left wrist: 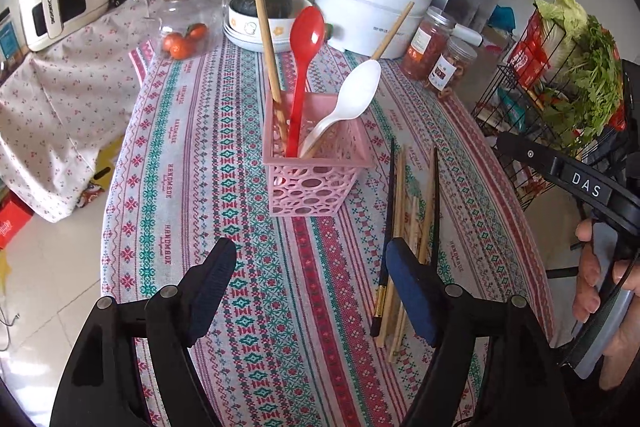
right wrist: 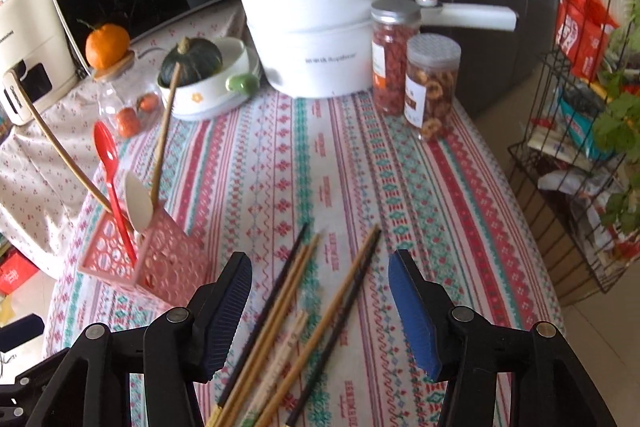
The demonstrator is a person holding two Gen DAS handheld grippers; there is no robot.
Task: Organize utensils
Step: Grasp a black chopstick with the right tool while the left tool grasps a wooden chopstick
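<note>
A pink perforated utensil basket stands on the patterned tablecloth; it also shows in the right wrist view. It holds a red spoon, a white spoon and two wooden chopsticks. Several loose chopsticks lie on the cloth to its right; in the right wrist view they lie between the right gripper's fingers. My left gripper is open and empty, in front of the basket. My right gripper is open, just above the loose chopsticks.
At the table's back stand a white cooking pot, two snack jars, a bowl with a green squash and a glass jar with an orange on it. A wire rack of vegetables stands right of the table.
</note>
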